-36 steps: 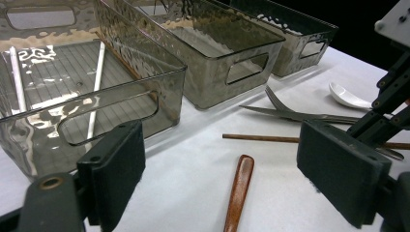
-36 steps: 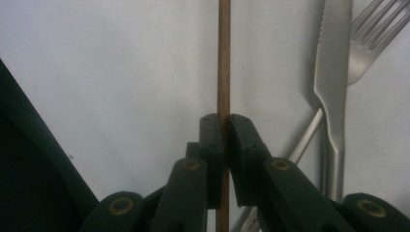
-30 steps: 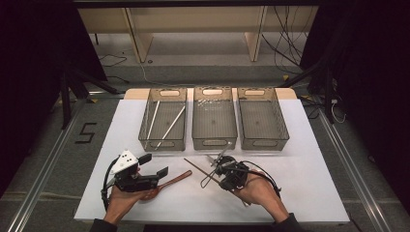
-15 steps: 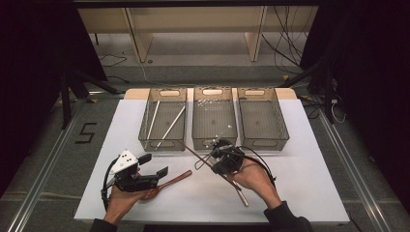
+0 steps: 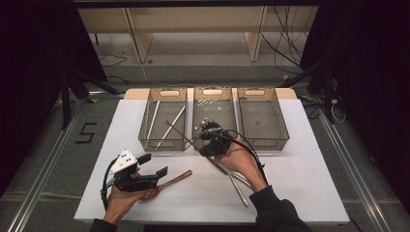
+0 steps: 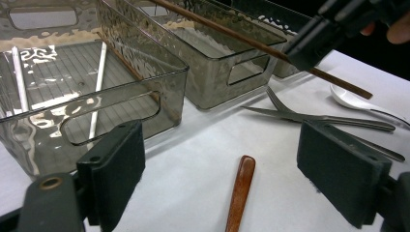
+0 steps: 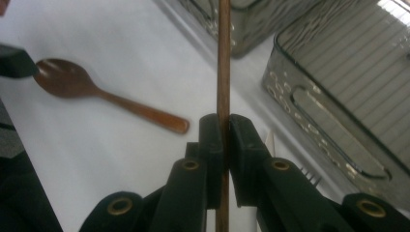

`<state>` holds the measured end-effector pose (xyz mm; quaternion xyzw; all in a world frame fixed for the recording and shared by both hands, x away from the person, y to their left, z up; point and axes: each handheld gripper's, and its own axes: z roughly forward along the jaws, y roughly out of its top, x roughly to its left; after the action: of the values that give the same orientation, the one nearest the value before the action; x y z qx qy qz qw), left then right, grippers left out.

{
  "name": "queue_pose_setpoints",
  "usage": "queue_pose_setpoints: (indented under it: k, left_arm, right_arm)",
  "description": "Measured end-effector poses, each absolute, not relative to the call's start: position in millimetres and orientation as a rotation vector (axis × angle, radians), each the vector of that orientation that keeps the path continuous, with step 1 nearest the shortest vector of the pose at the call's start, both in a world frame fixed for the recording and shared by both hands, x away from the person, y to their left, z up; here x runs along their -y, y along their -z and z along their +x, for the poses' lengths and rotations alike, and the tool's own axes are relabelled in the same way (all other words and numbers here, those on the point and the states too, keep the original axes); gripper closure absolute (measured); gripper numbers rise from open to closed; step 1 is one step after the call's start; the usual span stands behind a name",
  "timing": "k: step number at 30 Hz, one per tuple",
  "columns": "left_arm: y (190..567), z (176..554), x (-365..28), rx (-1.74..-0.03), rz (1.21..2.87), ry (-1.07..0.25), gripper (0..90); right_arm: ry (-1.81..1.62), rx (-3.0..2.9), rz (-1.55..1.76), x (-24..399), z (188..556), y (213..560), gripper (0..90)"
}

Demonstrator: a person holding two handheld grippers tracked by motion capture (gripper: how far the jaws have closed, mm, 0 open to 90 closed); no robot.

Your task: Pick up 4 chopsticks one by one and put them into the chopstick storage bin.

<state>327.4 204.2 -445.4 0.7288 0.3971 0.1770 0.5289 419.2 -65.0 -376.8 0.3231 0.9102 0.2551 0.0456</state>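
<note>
My right gripper (image 5: 202, 141) is shut on a thin brown chopstick (image 5: 181, 133), which it holds in the air over the near edge of the middle tray (image 5: 236, 116). The right gripper view has the chopstick (image 7: 223, 58) running straight up from between the pressed jaws of that gripper (image 7: 223, 126). The stick slants toward the left tray (image 5: 143, 126), where two pale chopsticks (image 5: 172, 123) lie. My left gripper (image 5: 153, 165) rests open on the table, its jaws either side of the handle of a wooden spoon (image 5: 170, 181). In its own view the left gripper (image 6: 227, 166) frames that spoon handle (image 6: 240, 191).
A third tray (image 5: 283, 121) stands empty at the right. A metal fork (image 6: 314, 117), a white spoon (image 6: 348, 99) and more cutlery (image 5: 240, 187) lie on the white table beneath my right forearm. The table's front edge is close to both hands.
My right gripper has lifted and moved away from me toward the trays, carrying the brown chopstick. The left gripper and the wooden spoon have stayed put.
</note>
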Motion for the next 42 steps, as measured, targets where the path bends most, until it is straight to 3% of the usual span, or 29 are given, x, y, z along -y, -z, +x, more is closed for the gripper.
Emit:
queue_pose_setpoints:
  k: [42]
  left_arm:
    - [445.0, 327.1, -204.0, -0.946, 1.732, -0.416, 17.1]
  right_arm:
    - [-0.856, -2.682, 1.066, 9.1, 489.3, 352.3, 85.0]
